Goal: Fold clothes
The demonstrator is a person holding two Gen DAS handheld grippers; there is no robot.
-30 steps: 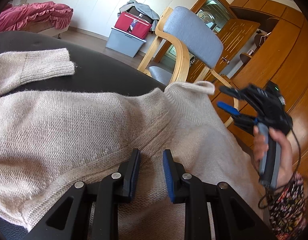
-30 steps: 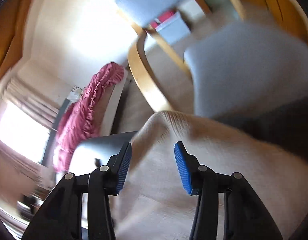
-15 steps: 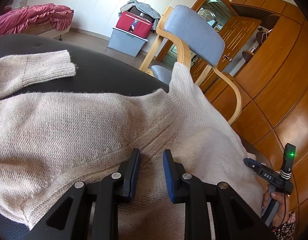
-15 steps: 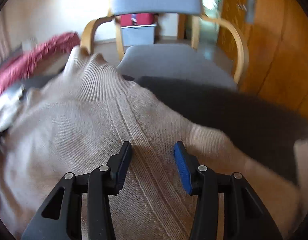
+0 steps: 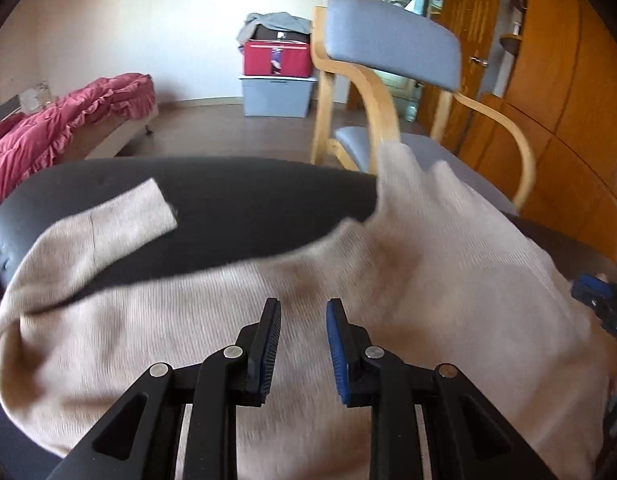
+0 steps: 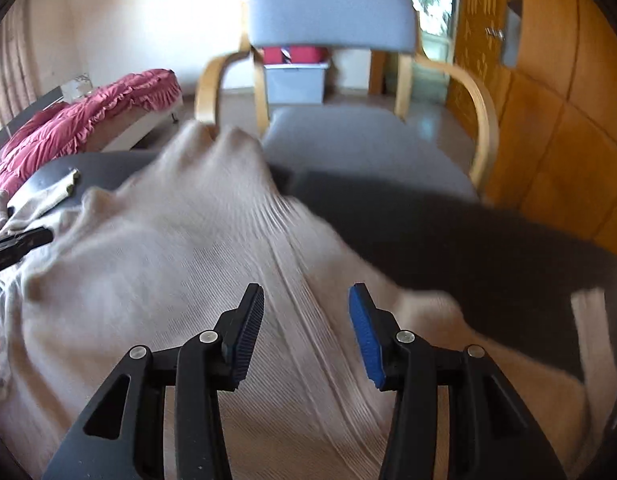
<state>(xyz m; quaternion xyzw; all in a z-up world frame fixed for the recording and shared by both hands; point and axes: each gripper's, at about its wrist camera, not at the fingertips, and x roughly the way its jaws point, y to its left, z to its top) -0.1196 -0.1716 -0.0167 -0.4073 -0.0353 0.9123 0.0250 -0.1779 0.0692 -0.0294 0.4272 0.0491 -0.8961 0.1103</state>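
Since the earlier frame, both wrist views have been swung round: the chair (image 5: 392, 56) is now seen nearly head-on in the left view, and the right gripper's (image 6: 306, 312) jaws are noted wider apart than half a second ago. Motion blur is present in both views.

Sweater (image 5: 348, 320): beige knit, spread flat across the near part of a dark grey table (image 5: 236, 200). A fine ribbed texture is seen, with a raised seam line running from the neck area toward the near edge in the right view. The collar (image 6: 212, 140) is pulled up into two small peaks at the far edge of the table, just in front of the chair seat. One sleeve is laid out to the left, its ribbed cuff (image 5: 136, 212) resting flat on the bare table. A second cuff (image 6: 588, 320) is faintly visible at the right, heavily blurred.

Left gripper (image 5: 302, 320): jaws apart by a narrow gap, poised over the sweater body, nothing held between them. Right gripper: jaws well apart, over the seam, nothing held.

Table: rounded far edge, matte dark surface.

Room: wooden armchair with blue-grey cushions beyond the table; wood-panelled wardrobe (image 5: 568, 100) at the right; bed with a pink ruffled cover (image 5: 60, 128) at the far left; red box (image 5: 277, 58) stacked on a grey bin (image 5: 276, 96) against the far wall.
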